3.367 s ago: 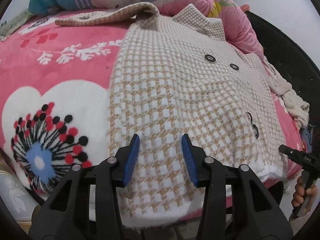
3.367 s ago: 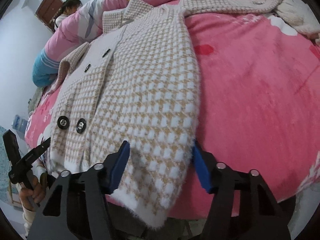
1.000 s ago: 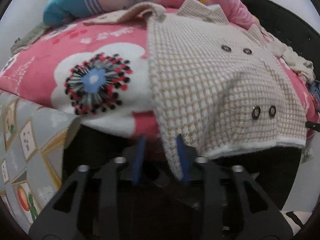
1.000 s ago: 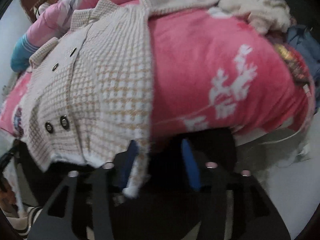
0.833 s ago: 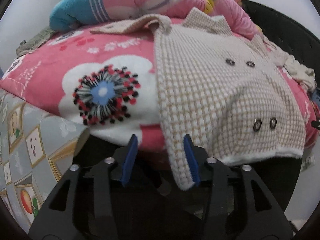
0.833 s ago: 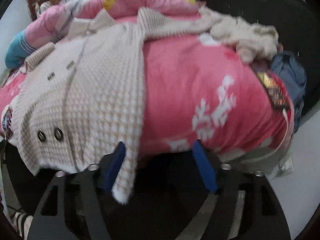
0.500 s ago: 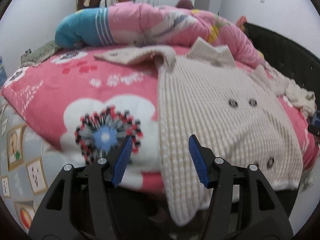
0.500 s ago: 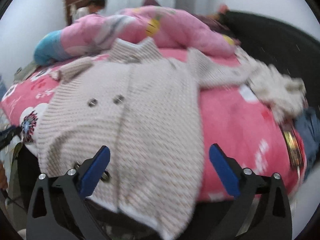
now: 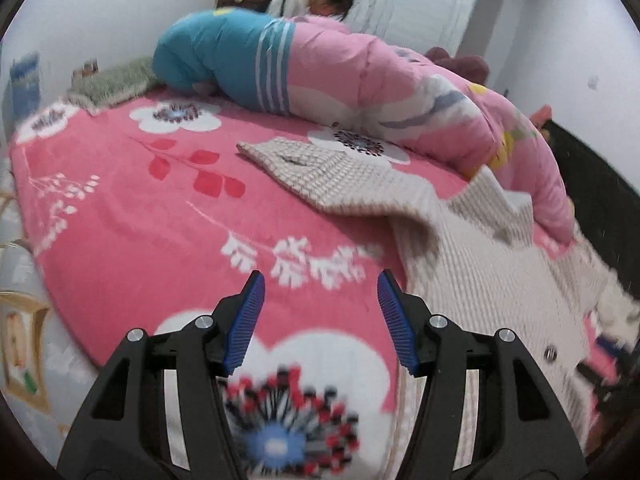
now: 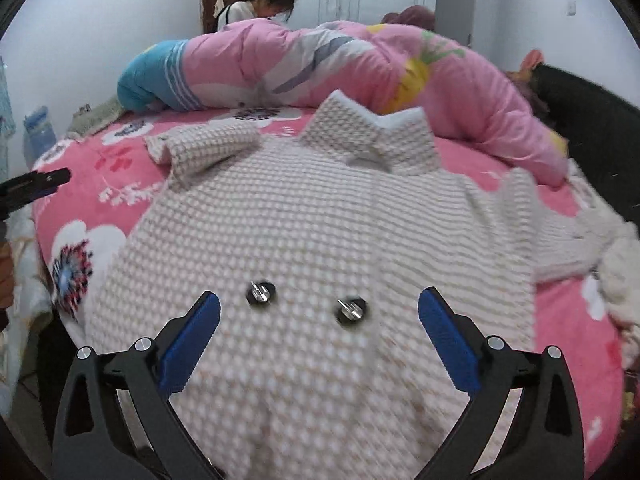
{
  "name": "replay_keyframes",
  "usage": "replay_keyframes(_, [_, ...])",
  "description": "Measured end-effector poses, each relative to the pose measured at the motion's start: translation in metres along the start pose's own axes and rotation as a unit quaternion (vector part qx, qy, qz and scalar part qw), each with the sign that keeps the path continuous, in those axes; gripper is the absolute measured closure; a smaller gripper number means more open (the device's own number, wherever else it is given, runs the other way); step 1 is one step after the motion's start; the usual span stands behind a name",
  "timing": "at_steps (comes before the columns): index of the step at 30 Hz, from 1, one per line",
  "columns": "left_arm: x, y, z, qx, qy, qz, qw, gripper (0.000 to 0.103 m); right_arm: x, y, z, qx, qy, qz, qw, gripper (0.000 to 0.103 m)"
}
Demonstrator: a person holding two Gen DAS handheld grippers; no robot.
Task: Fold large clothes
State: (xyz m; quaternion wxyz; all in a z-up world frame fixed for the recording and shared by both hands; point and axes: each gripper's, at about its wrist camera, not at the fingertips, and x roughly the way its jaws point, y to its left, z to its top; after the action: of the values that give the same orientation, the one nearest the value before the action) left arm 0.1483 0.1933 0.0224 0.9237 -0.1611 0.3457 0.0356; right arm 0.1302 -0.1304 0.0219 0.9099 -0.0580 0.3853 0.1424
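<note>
left wrist: left hand-held gripper (image 9: 320,320) has jaws spread with nothing between them, hovering over the pink floral blanket (image 9: 140,220) on the bed. the checked knit coat (image 9: 480,280) lies flat to its right, one sleeve (image 9: 332,176) stretched out across the blanket toward the rolled pink quilt (image 9: 380,80). a person (image 9: 316,0) sits behind the quilt. right wrist: right hand-held gripper (image 10: 320,340) has jaws spread wide, empty, above the coat's front. two dark buttons (image 10: 261,293) sit just ahead between the fingers, not touched. collar (image 10: 372,136) lies flat near the quilt. the left hand-held gripper's tip shows at the left edge. a pale knit garment (image 10: 620,272) lies bunched at the right edge.
</note>
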Motion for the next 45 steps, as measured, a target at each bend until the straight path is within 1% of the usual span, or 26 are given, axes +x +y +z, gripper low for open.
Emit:
replay_keyframes(3, [0.040,0.019,0.034,-0.037,0.018,-0.011,0.9991,0.047,0.025,0.008,0.008,0.003,0.006,0.017,1.000,0.006])
replay_keyframes(4, [0.050,0.022,0.041,-0.043,0.021,-0.013,0.9988,0.047,0.031,0.011,0.010,0.003,0.007,0.019,1.000,0.006])
replay_keyframes(8, [0.111,0.034,0.084,-0.061,0.039,-0.009,0.9973,0.047,0.058,0.021,0.020,0.000,0.014,0.022,1.000,0.006])
replay_keyframes(9, [0.123,0.036,0.090,-0.067,0.043,-0.005,0.9968,0.047,0.064,0.023,0.023,-0.001,0.013,0.021,1.000,0.006])
replay_keyframes(12, [0.178,0.044,0.116,-0.089,0.065,-0.005,0.9939,0.049,0.076,0.023,0.029,0.002,0.007,0.019,1.000,0.006])
replay_keyframes(13, [0.190,0.047,0.120,-0.093,0.070,-0.001,0.9932,0.049,0.080,0.023,0.031,0.006,0.008,0.022,1.000,0.006])
replay_keyframes(15, [0.222,0.053,0.126,-0.106,0.089,0.028,0.9900,0.057,0.091,0.022,0.031,0.012,0.013,0.025,1.000,0.006])
replay_keyframes(17, [0.242,0.061,0.125,-0.115,0.111,0.059,0.9854,0.075,0.104,0.025,0.030,0.012,0.030,0.027,0.999,0.006])
replay_keyframes(18, [0.250,0.064,0.123,-0.116,0.114,0.068,0.9844,0.077,0.114,0.027,0.028,0.010,0.048,0.027,0.998,0.006])
replay_keyframes(19, [0.249,0.065,0.122,-0.113,0.107,0.069,0.9854,0.082,0.120,0.029,0.026,0.008,0.060,0.024,0.998,0.006])
replay_keyframes(20, [0.248,0.061,0.122,-0.095,0.096,0.080,0.9877,0.087,0.125,0.030,0.024,0.004,0.069,0.018,0.997,0.006])
replay_keyframes(22, [0.244,0.054,0.124,-0.072,0.084,0.096,0.9891,0.092,0.131,0.035,0.021,-0.007,0.080,0.005,0.997,0.006])
replay_keyframes(24, [0.233,0.044,0.128,-0.052,0.066,0.112,0.9901,0.094,0.132,0.039,0.020,-0.016,0.084,-0.006,0.996,0.006])
replay_keyframes(26, [0.204,0.023,0.138,-0.015,0.021,0.125,0.9918,0.095,0.133,0.041,0.019,-0.021,0.085,-0.009,0.996,0.006])
replay_keyframes(27, [0.193,0.016,0.143,-0.004,0.005,0.123,0.9924,0.095,0.133,0.041,0.018,-0.021,0.083,-0.006,0.996,0.006])
replay_keyframes(28, [0.171,0.002,0.149,0.013,-0.019,0.116,0.9930,0.095,0.132,0.039,0.018,-0.018,0.082,0.000,0.996,0.006])
replay_keyframes(30, [0.135,-0.027,0.156,0.046,-0.058,0.102,0.9920,0.095,0.128,0.030,0.019,-0.001,0.079,0.029,0.996,0.006])
replay_keyframes(32, [0.087,-0.067,0.157,0.094,-0.101,0.071,0.9879,0.095,0.119,0.021,0.020,0.022,0.073,0.056,0.996,0.006])
replay_keyframes(33, [0.071,-0.081,0.157,0.111,-0.112,0.058,0.9858,0.095,0.111,0.015,0.018,0.042,0.071,0.067,0.994,0.006])
replay_keyframes(34, [0.047,-0.105,0.153,0.138,-0.126,0.034,0.9817,0.095,0.104,0.010,0.016,0.060,0.070,0.074,0.993,0.006])
replay_keyframes(36, [0.024,-0.136,0.147,0.169,-0.133,0.005,0.9767,0.095,0.085,0.000,0.006,0.099,0.065,0.090,0.989,0.006])
replay_keyframes(37, [0.009,-0.157,0.140,0.190,-0.136,-0.016,0.9722,0.095,0.078,-0.002,0.002,0.108,0.061,0.089,0.988,0.006])
replay_keyframes(40, [-0.014,-0.208,0.110,0.242,-0.129,-0.061,0.9596,0.094,0.048,-0.013,-0.014,0.121,0.047,0.070,0.989,0.006])
replay_keyframes(42, [-0.016,-0.232,0.090,0.265,-0.116,-0.081,0.9539,0.093,0.033,-0.020,-0.024,0.123,0.039,0.048,0.990,0.006])
replay_keyframes(43, [-0.014,-0.247,0.074,0.281,-0.104,-0.090,0.9497,0.093,0.027,-0.022,-0.028,0.123,0.037,0.040,0.991,0.006])
replay_keyframes(45, [-0.004,-0.265,0.050,0.299,-0.084,-0.099,0.9453,0.090,0.021,-0.029,-0.038,0.122,0.038,0.027,0.991,0.006])
